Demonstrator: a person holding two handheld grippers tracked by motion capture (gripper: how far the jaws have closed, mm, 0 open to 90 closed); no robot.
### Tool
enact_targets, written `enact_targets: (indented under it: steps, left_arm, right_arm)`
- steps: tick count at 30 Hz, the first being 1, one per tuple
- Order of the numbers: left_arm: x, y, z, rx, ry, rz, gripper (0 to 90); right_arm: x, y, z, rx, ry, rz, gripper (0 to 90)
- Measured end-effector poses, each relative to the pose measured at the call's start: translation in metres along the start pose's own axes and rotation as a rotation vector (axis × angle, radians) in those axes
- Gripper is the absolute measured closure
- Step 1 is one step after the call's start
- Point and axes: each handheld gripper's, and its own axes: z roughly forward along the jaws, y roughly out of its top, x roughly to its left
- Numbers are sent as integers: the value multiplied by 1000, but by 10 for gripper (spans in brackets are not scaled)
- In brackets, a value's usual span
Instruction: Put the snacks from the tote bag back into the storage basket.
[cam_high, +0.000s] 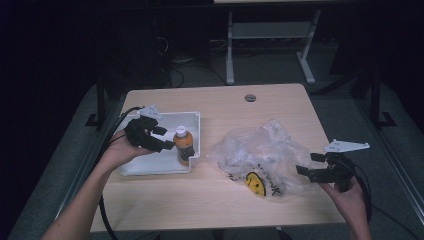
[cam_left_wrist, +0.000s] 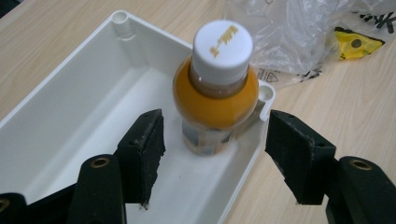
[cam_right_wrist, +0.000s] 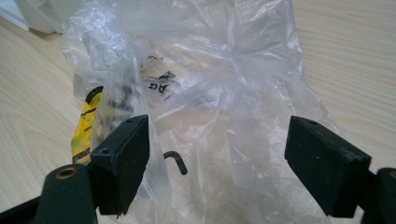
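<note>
Left gripper jaws spread, pads clear of the orange bottle, round w/ smooth white cap, upright in right end of glossy white plastic tray, near its rim. Right gripper spread too, crinkly clear plastic bag btwn jaws, unpinched; bare wood table near side

The bottle cap's yellow print is too blurred to read.
</note>
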Motion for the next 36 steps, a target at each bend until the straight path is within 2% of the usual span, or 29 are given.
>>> enact_targets:
  steps: [13, 21, 36]
  left_arm:
    - [1, -34, -9, -41, 28, -54, 353]
    - [-2, -49, -10, -51, 48, -59, 343]
    - [-7, -75, -8, -63, 58, -80, 327]
  right_arm:
    - [1, 0, 2, 5, -1, 2, 211]
    - [1, 0, 2, 11, 0, 4, 211]
    - [0, -1, 1, 3, -1, 4, 211]
